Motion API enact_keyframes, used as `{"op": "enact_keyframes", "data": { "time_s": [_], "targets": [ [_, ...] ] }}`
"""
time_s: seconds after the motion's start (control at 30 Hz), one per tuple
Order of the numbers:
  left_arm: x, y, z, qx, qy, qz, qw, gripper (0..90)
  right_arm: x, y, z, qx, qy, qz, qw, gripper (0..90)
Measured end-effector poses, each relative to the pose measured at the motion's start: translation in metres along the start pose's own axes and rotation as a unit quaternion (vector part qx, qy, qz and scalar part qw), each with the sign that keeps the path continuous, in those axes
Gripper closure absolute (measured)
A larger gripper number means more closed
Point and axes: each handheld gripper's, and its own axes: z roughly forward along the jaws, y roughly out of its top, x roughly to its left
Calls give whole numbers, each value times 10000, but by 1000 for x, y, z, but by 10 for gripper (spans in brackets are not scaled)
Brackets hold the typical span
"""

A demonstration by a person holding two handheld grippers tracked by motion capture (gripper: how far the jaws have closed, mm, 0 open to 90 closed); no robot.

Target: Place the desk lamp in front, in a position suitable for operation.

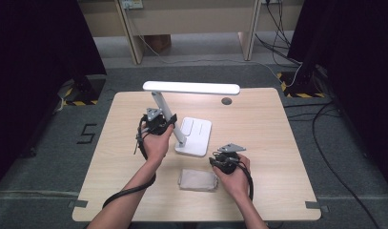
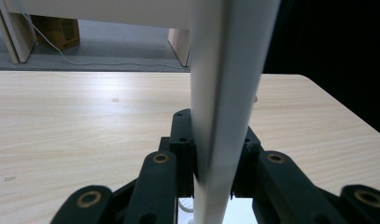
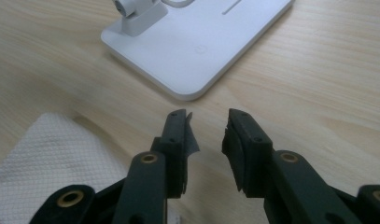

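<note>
The bench [image 1: 258,143] is a pale wood-grain top with rounded corners, standing on grey carpet with a white figure five [image 1: 86,133] marked on the floor off its left side. A small dark round hole [image 1: 226,101] sits near the bench's far edge. Black curtains hang on both sides of the room, yellow-and-black striped tape [image 1: 301,93] lies on the floor by the far corners, and cables [image 1: 325,143] trail across the carpet on the right. Beyond the bench stands light wooden furniture [image 1: 191,19] on slim legs, with a cardboard box [image 1: 158,43] tucked under it. A white desk lamp [image 1: 191,88] stands around the middle of the bench, its flat base [image 1: 196,136] resting on the wood and its long head stretched level above. The left claw [image 1: 156,119] is clenched on the lamp's slanting stem [image 2: 225,116], pads pressing it from both sides in the left gripper view. The right claw [image 1: 219,160] hangs low over the bench just in front of the base, jaws parted with nothing between them and only bare wood beneath. A folded whitish cloth [image 1: 197,180] lies flat on the bench near the person's edge, just beside the right hand [image 1: 234,179] and close to the lamp's base without touching it. The left hand [image 1: 156,145] reaches in from the near side.
</note>
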Motion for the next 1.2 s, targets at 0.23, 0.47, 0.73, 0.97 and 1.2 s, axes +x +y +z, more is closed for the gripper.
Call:
{"op": "enact_keyframes", "data": {
  "time_s": [0.23,0.47,0.73,0.97,1.2],
  "targets": [
    [-7,1,-9,44,-37,77,10000,760,14,1,3,72,70,-229,9997,693],
    [-13,-5,-22,11,-63,35,10000,761,22,0,4,165,143,-372,9991,692],
    [-22,-12,-39,-122,-116,60,9998,763,32,-4,-3,280,254,-525,9979,678],
    [-28,-16,-39,-204,-73,151,9997,762,34,-16,0,575,438,-635,9954,670],
    [-32,-23,-46,-250,-37,229,9994,761,43,-25,-6,699,545,-893,9921,669]
  ]
}}
